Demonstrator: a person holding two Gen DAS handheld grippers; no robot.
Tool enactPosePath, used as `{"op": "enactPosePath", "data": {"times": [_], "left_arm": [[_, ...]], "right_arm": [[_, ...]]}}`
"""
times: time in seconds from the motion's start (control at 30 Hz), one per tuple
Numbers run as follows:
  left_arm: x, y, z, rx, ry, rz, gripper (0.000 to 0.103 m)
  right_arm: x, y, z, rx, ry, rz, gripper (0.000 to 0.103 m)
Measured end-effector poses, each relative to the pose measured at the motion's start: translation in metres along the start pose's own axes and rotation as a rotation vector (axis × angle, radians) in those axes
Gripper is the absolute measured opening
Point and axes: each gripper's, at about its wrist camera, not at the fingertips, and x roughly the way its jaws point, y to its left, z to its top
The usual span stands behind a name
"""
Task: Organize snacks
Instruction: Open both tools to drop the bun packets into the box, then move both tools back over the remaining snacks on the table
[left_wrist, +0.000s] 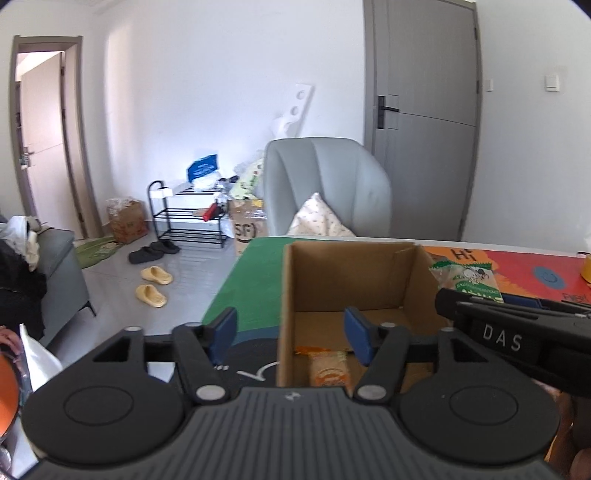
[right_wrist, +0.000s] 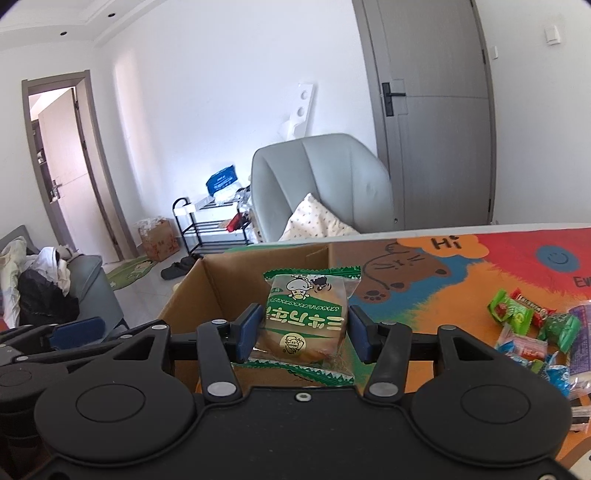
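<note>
The green-wrapped cake (right_wrist: 306, 325) sits between the two blue pads of the right claw (right_wrist: 302, 338), held up in the air just ahead of and above the near rim of the cardboard box (right_wrist: 218, 280). The right claw is clenched on it across its width; the left pad (right_wrist: 248, 332) presses the wrapper, while the right pad looks barely in contact. It is likely light and soft: a spongy cake in a thin, glossy film, so it will squash under a hard squeeze and the film may slide. The safest hold seems to be across the thick middle of the cake, as now, not by the crimped ends.

Past it, inside the box, an orange-wrapped cake (left_wrist: 327, 371) already lies on the bottom, directly below and in front of the left claw (left_wrist: 290, 338). The left claw stands released, its pads wide apart with nothing between them, straddling the near left wall of the box.

To the right of the right claw, a loose heap of small sweets (right_wrist: 532, 332) lies on the counter (right_wrist: 461, 295), well apart from the box.
</note>
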Motion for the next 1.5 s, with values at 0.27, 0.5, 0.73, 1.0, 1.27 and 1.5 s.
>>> {"op": "enactPosePath", "data": {"times": [0.27,0.5,0.73,1.0,1.27,1.5], "left_arm": [[-0.01,0.006,-0.003,-0.014,-0.008,0.051,0.084],[-0.022,-0.008,-0.01,0.016,-0.044,0.009,0.086],[-0.036,-0.021,-0.015,0.005,-0.054,-0.069,0.091],[-0.047,-0.052,-0.023,0.041,-0.051,-0.147,0.093],[-0.054,-0.095,-0.031,0.12,-0.048,-0.217,0.093],[-0.059,-0.126,-0.034,0.155,-0.066,-0.281,0.094]], "right_arm": [[-0.015,-0.004,-0.002,0.005,-0.025,-0.034,0.087],[-0.047,-0.022,-0.013,0.025,-0.041,-0.077,0.103],[-0.072,-0.052,-0.024,0.085,-0.056,-0.148,0.103],[-0.099,-0.089,-0.041,0.149,-0.076,-0.255,0.103],[-0.126,-0.124,-0.052,0.177,-0.092,-0.354,0.103],[-0.141,-0.154,-0.06,0.215,-0.094,-0.39,0.103]]}}
